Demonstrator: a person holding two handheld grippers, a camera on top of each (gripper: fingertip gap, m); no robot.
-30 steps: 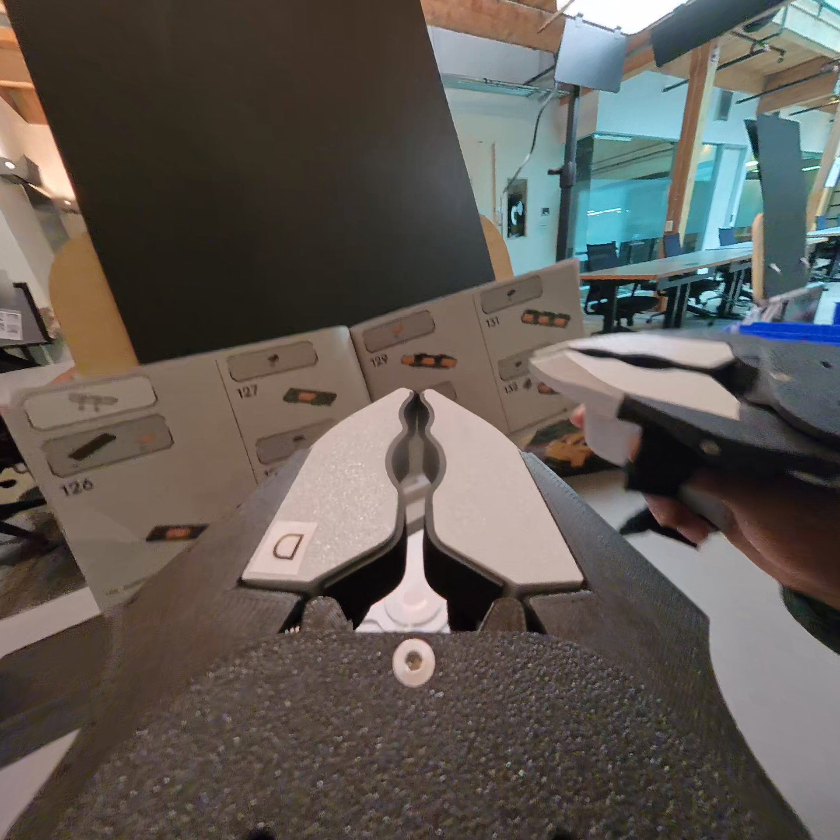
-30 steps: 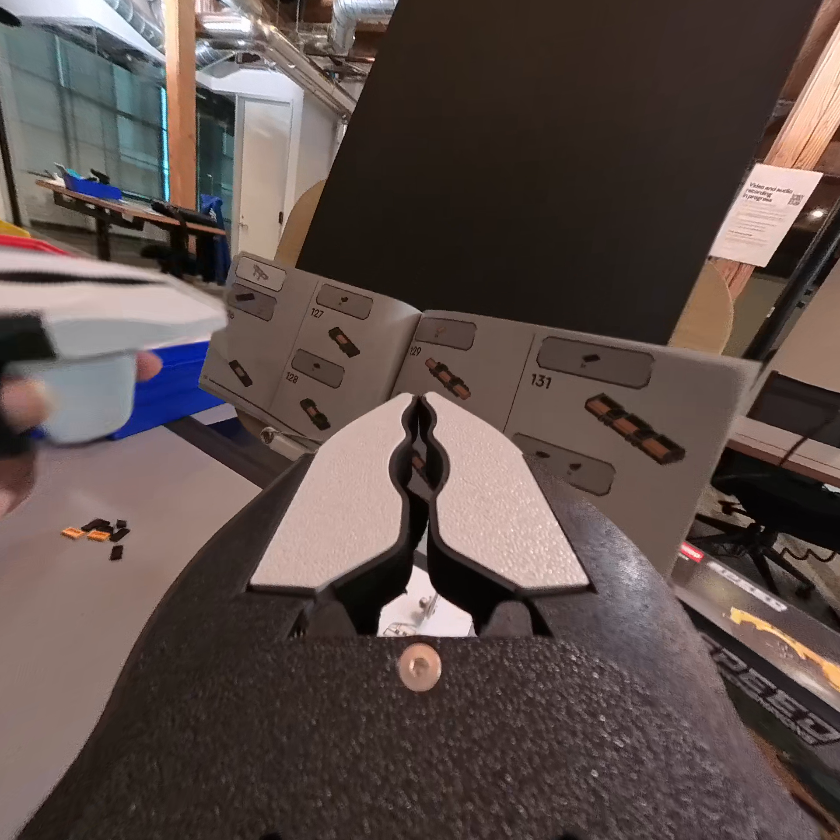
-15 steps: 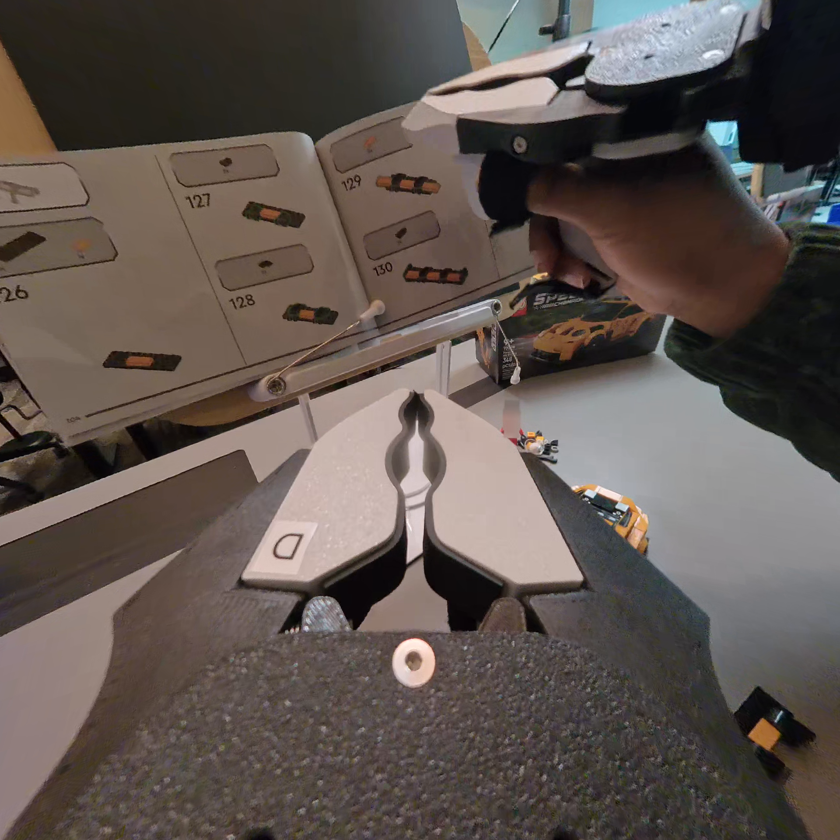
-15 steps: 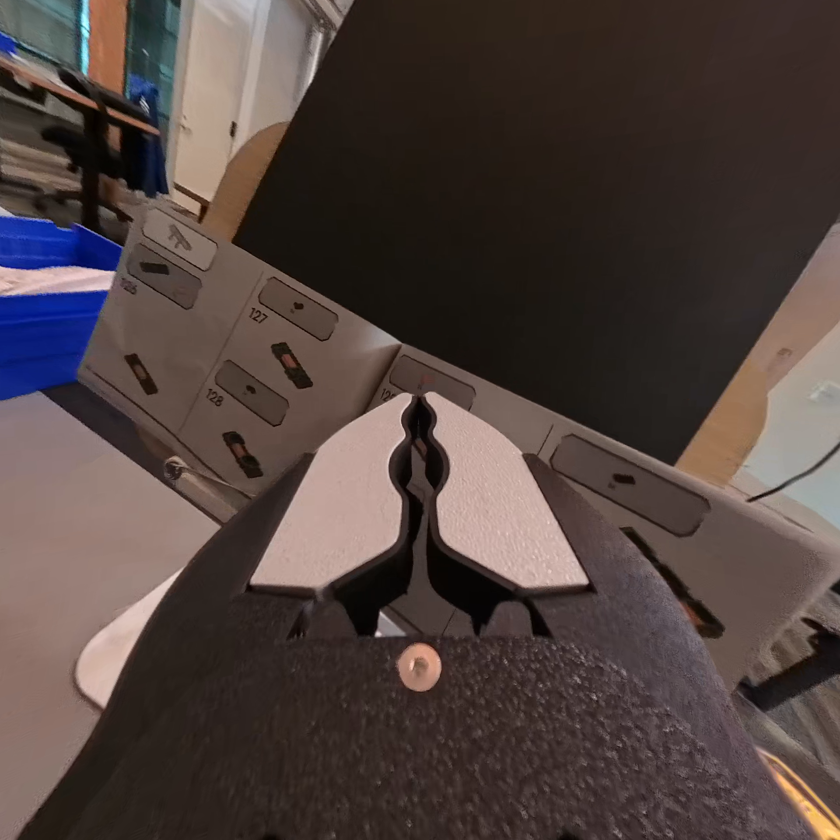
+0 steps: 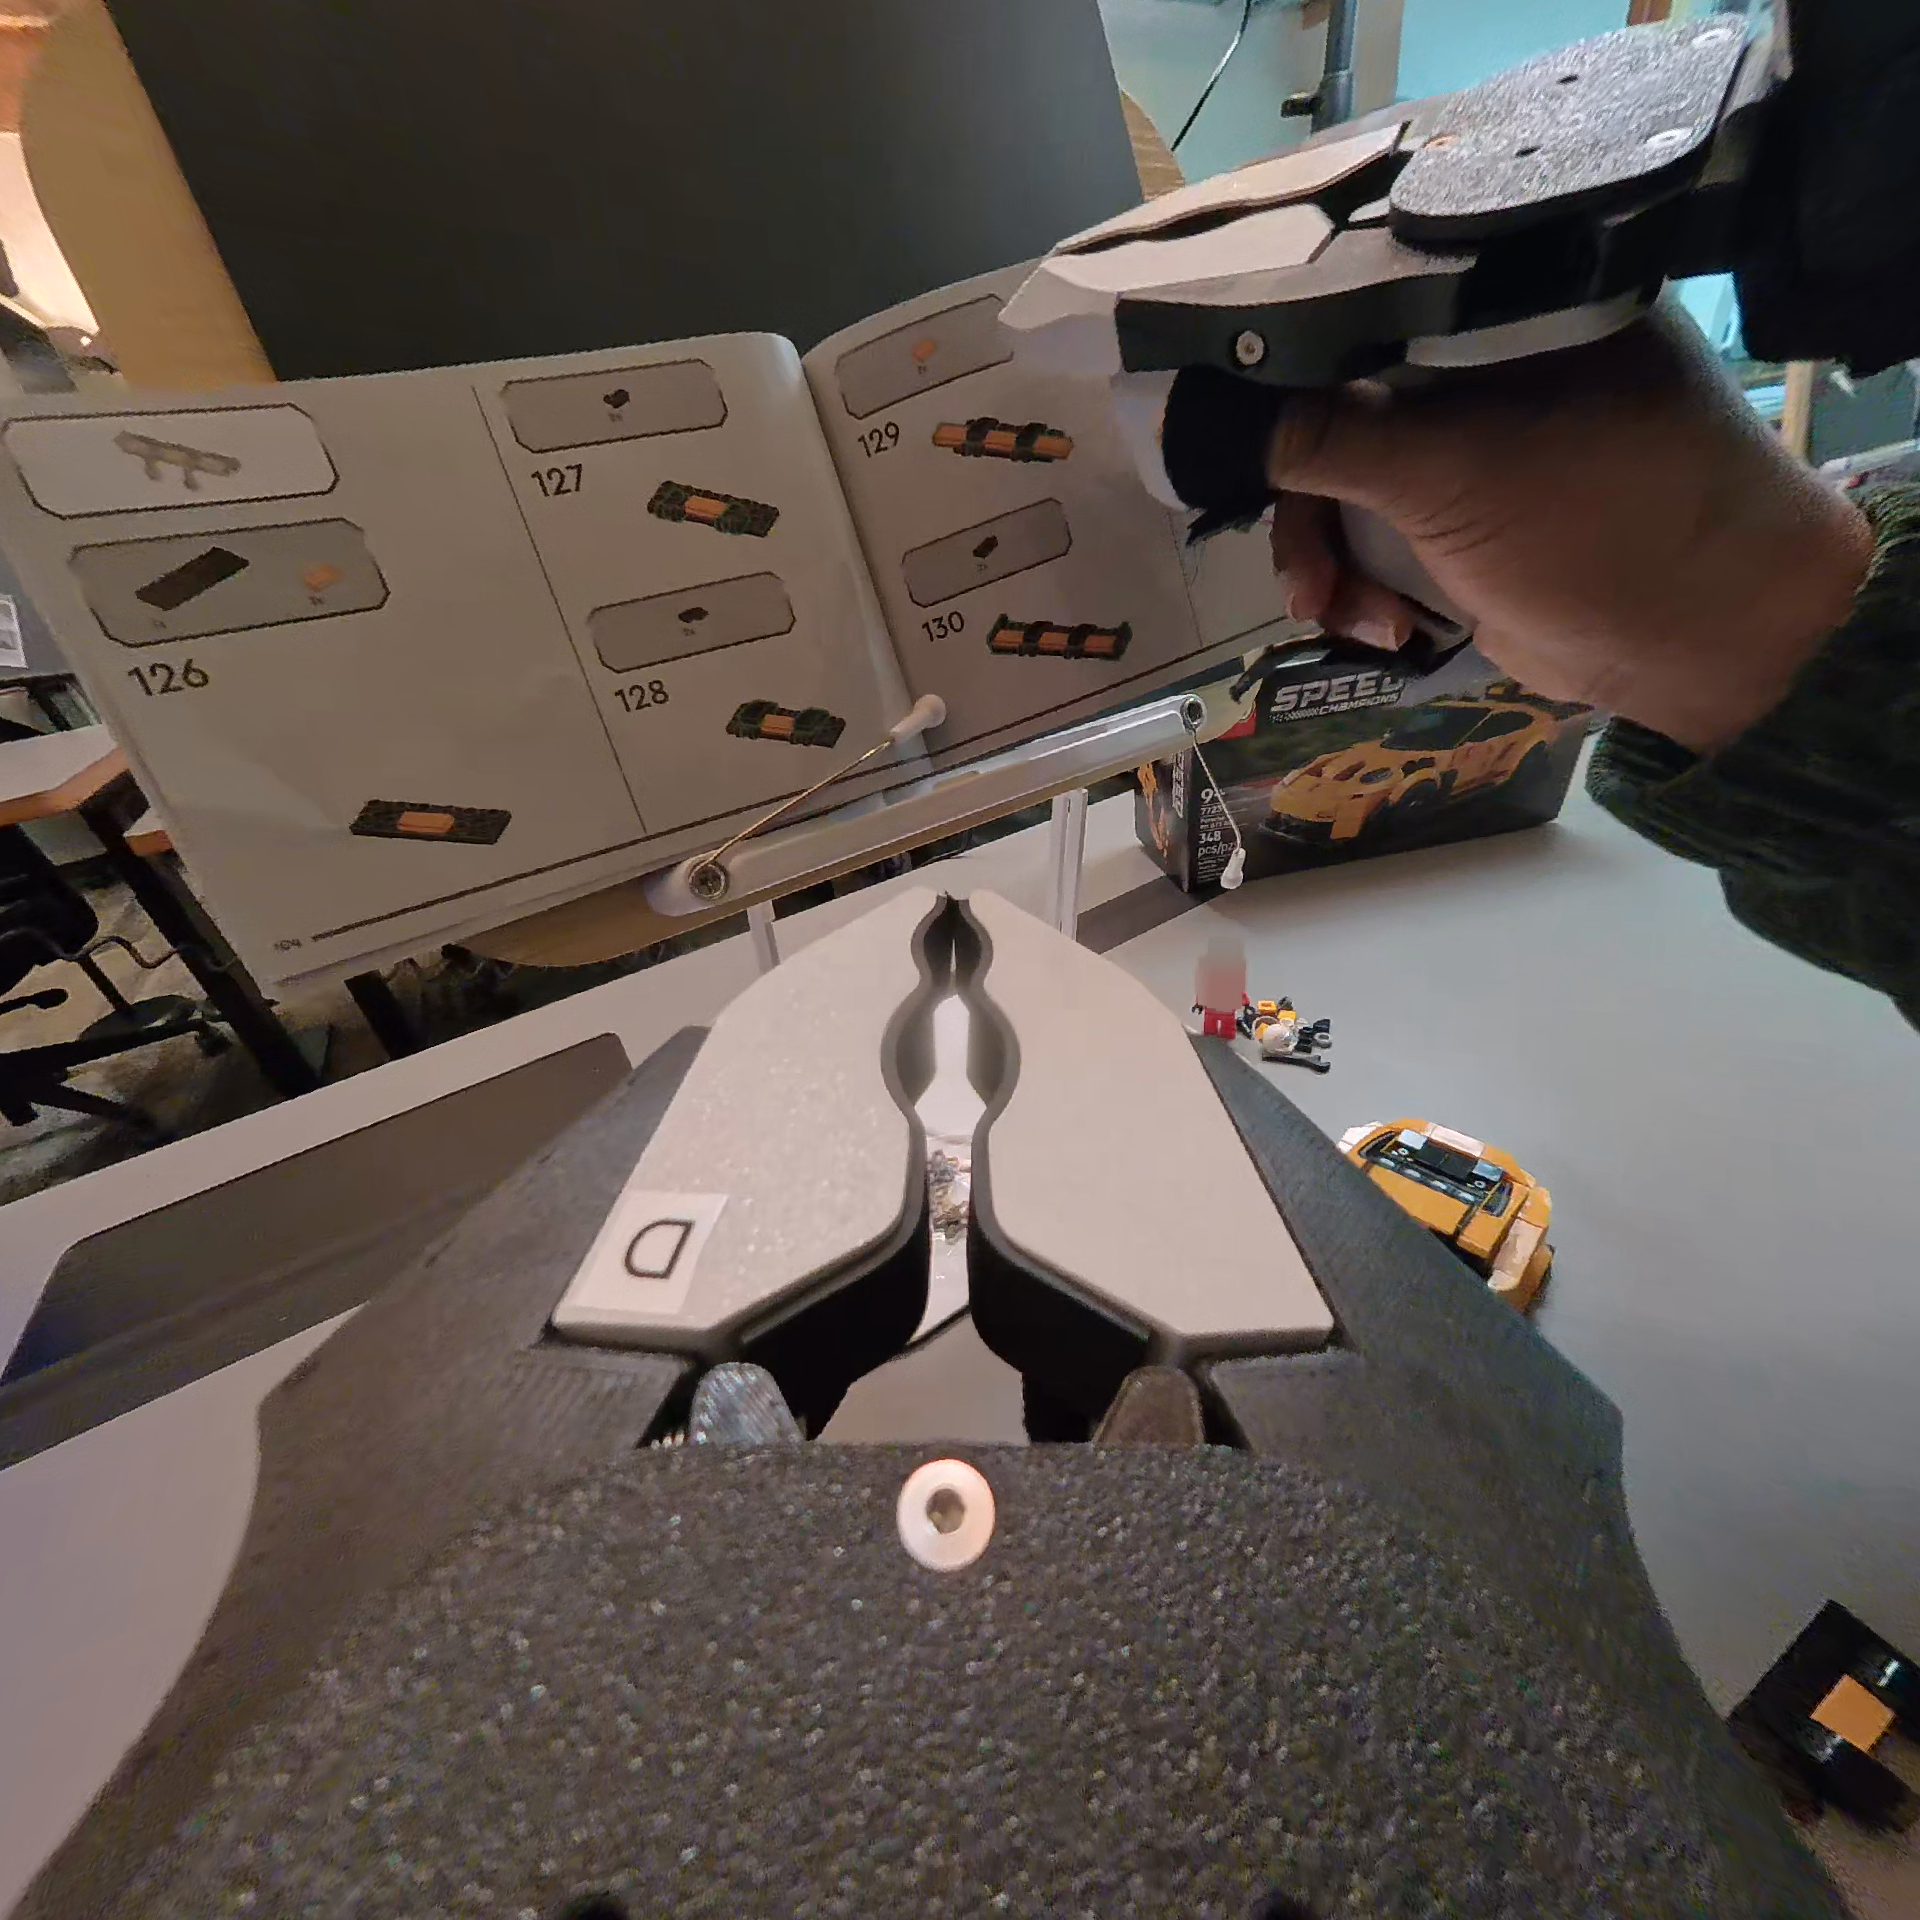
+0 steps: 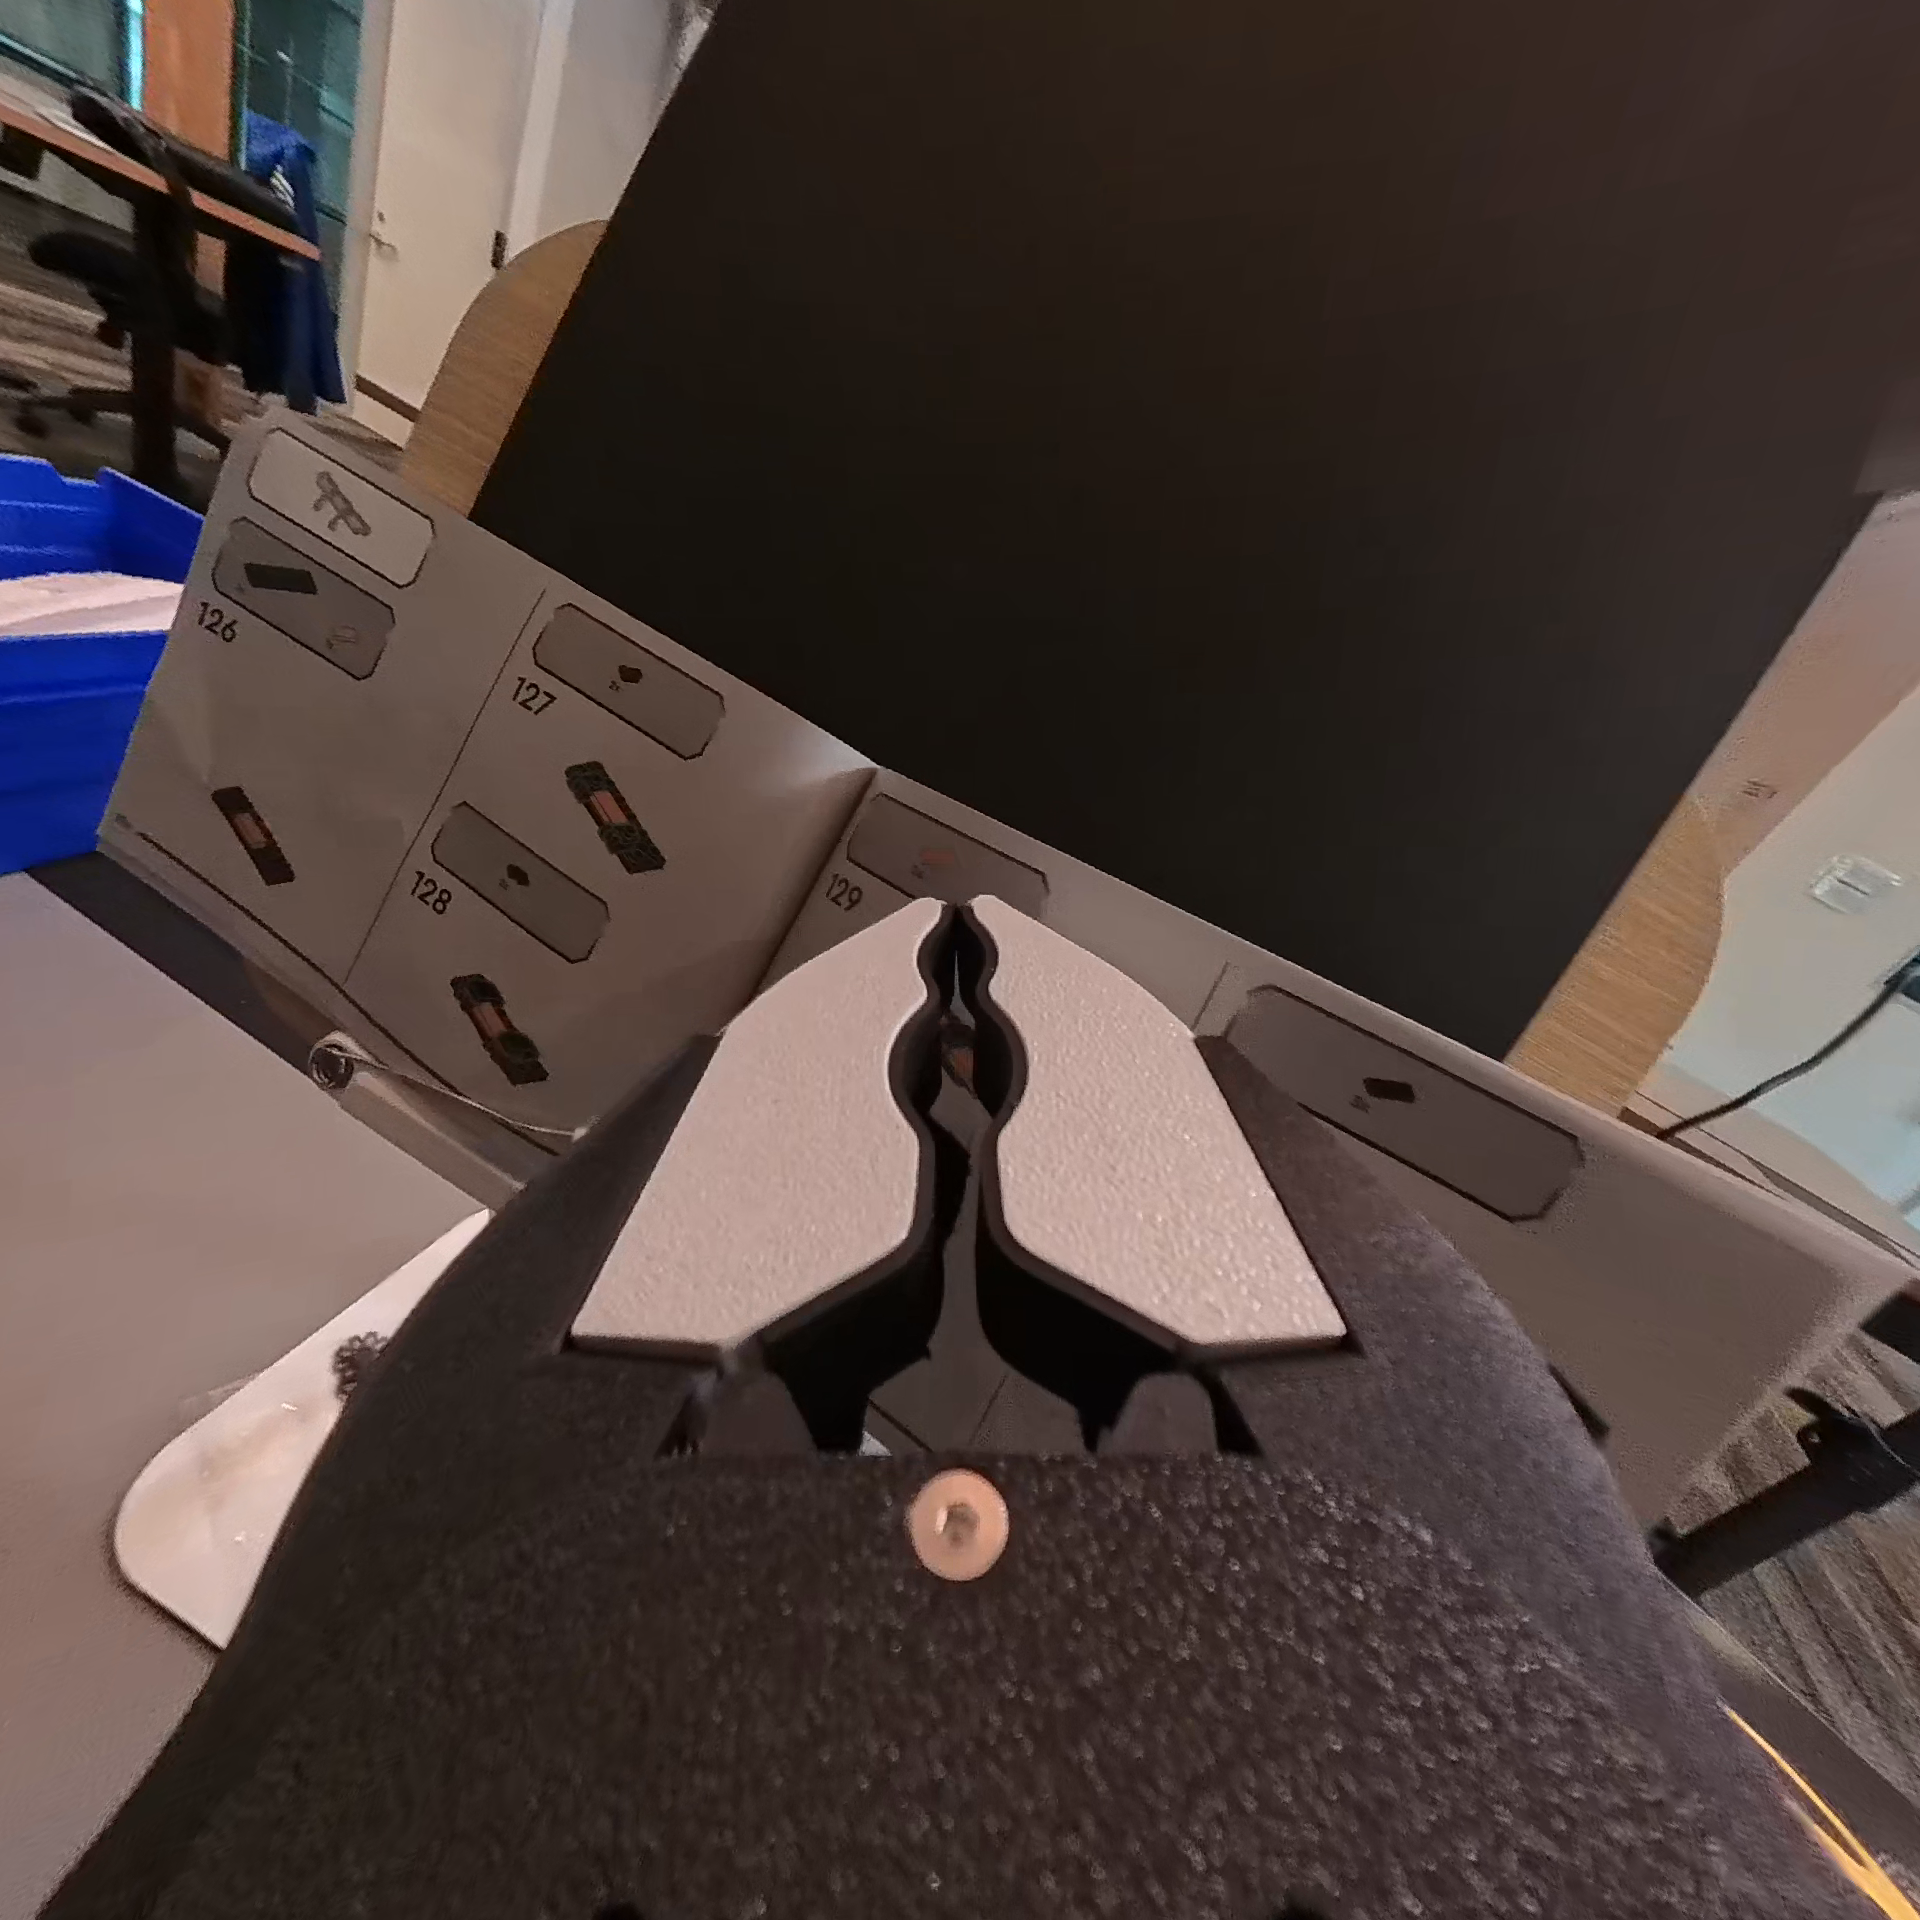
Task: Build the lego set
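The instruction booklet is standing open on a stand at the back of the surface. The box is lying to its right, the car model before the box.

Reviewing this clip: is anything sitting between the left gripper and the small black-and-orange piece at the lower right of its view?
Nothing visible does. The left gripper, shut and empty, points toward the instruction booklet, while the black-and-orange piece lies on bare table off to its right. The yellow car sits farther back, outside that path.
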